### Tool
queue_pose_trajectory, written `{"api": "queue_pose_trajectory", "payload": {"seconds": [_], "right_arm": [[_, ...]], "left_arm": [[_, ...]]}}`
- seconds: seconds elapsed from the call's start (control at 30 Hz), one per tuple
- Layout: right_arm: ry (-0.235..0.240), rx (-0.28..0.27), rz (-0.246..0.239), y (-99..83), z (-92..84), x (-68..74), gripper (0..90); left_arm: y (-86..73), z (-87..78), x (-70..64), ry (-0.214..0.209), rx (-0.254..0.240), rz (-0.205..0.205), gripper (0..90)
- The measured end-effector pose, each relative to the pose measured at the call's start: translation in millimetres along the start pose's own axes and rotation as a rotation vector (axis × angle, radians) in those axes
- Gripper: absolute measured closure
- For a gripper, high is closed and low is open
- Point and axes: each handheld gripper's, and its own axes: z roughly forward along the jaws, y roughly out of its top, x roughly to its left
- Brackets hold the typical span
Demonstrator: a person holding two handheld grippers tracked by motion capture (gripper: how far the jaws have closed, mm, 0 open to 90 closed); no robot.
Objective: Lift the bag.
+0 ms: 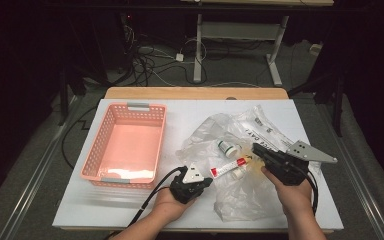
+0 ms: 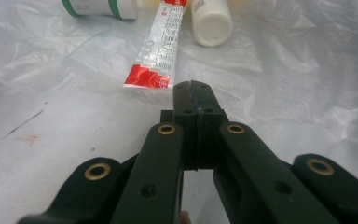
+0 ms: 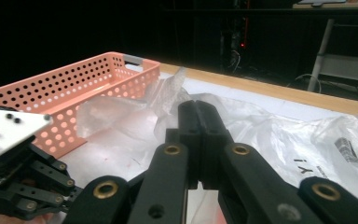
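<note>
The left gripper rests on the white table with its jaws pressed together on nothing, its tips just short of the red end of a red-and-white tube. The right gripper is also clenched and empty, held over the crumpled clear plastic bag. The tube lies on that bag, between the two grippers, with a white bottle beside it and a green-banded bottle a little further off. The pink basket stands apart at the left.

The likely trouble is the plastic. With the tube lying flat on loose film, jaws coming in low could pinch the bag along with the tube, and lifting would drag the bottles or roll them away. The shut tips could also nudge the tube aside before they open.

The tube's printing is too blurred to read. The bag carries black lettering, also illegible.
</note>
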Motion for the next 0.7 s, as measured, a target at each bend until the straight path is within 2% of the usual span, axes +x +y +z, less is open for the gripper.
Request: {"api": "queue_pose_trajectory", "payload": {"seconds": [0.07,0.3,0.53,0.7], "right_arm": [[-0.009,0.003,0.007,-1.4,0.2,-0.7,90.0],[-0.022,-0.001,0.008,-4.6,0.9,-1.2,90.0],[-0.025,-0.032,0.002,-0.4,-1.9,-1.1,90.0],[-0.059,-0.075,-0.005,7.7,-4.2,-5.1,90.0]], "left_arm": [[-0.3,-1.7,0.5,0.004,-0.01,0.006,89.1],[1.1,-13.0,4.9,0.011,-0.072,-0.028,89.0],[10.5,-26.0,6.0,0.074,-0.142,-0.039,89.0],[22.1,-32.7,3.0,0.113,-0.209,-0.008,89.1]]}}
